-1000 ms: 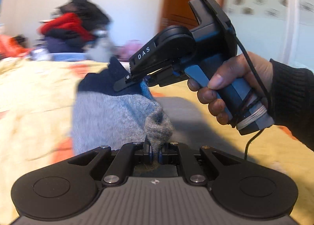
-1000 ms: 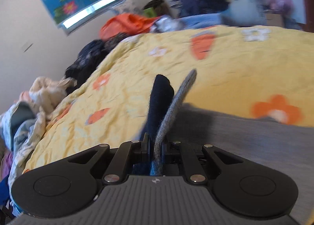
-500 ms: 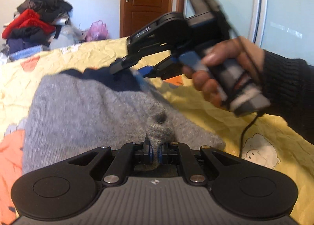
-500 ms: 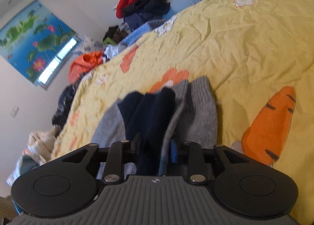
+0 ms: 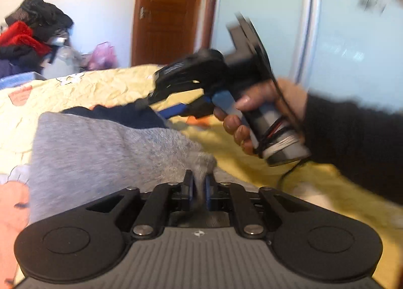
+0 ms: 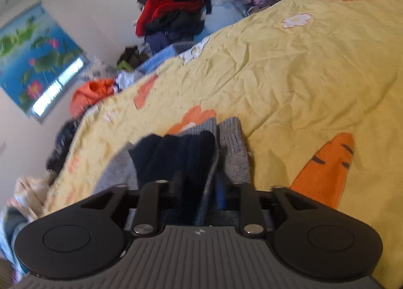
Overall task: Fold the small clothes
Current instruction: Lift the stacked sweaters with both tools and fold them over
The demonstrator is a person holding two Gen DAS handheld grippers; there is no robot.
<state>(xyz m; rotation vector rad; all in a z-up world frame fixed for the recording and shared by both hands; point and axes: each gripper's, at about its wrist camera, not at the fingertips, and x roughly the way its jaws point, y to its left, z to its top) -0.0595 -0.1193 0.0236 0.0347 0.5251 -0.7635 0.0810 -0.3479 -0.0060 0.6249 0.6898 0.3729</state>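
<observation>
The grey sweater (image 5: 105, 148) is lying across the yellow bed (image 5: 264, 163), filling the left wrist view from nine o'clock to centre. The left gripper (image 5: 199, 183) is easing its jaws apart, a pinched grey corner sitting between them at six o'clock. Up at one o'clock, the right gripper (image 5: 161, 105), gripped by a hand (image 5: 254, 112), is opening its jaws over the navy part (image 5: 118, 114). In the right wrist view the navy and grey folds (image 6: 191, 158) are running loosely between the spreading jaws, toward twelve o'clock.
</observation>
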